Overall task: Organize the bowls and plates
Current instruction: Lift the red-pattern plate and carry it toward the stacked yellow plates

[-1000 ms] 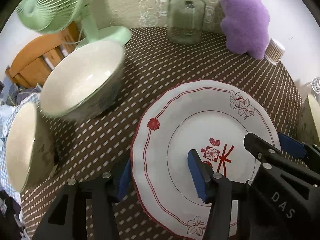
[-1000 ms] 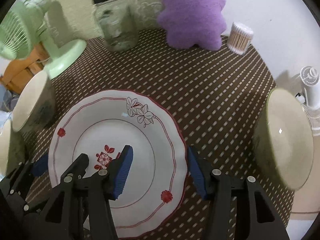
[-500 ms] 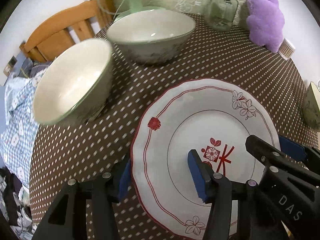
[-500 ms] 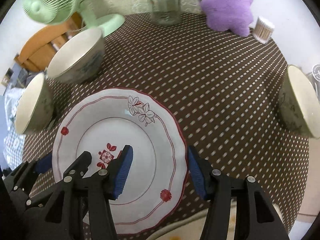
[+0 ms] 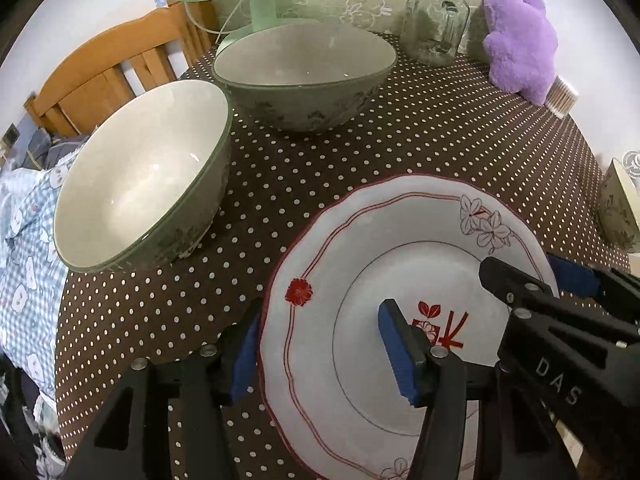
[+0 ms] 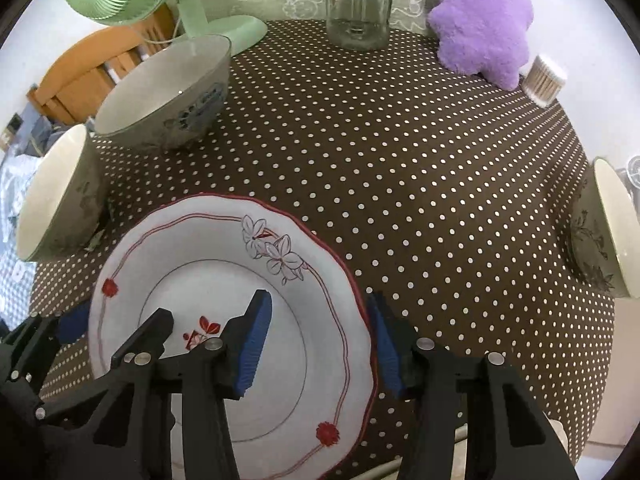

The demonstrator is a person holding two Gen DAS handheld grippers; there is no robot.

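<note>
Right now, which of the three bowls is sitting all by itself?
The bowl at the table's right edge. The other two bowls, one by the green fan and one at the left edge, sit close together across the table.

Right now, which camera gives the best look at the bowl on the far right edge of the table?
The right wrist view: the far-right bowl shows its cream inside, rim and leafy outer wall there. The left wrist view catches only a sliver of it at the frame's edge.
</note>
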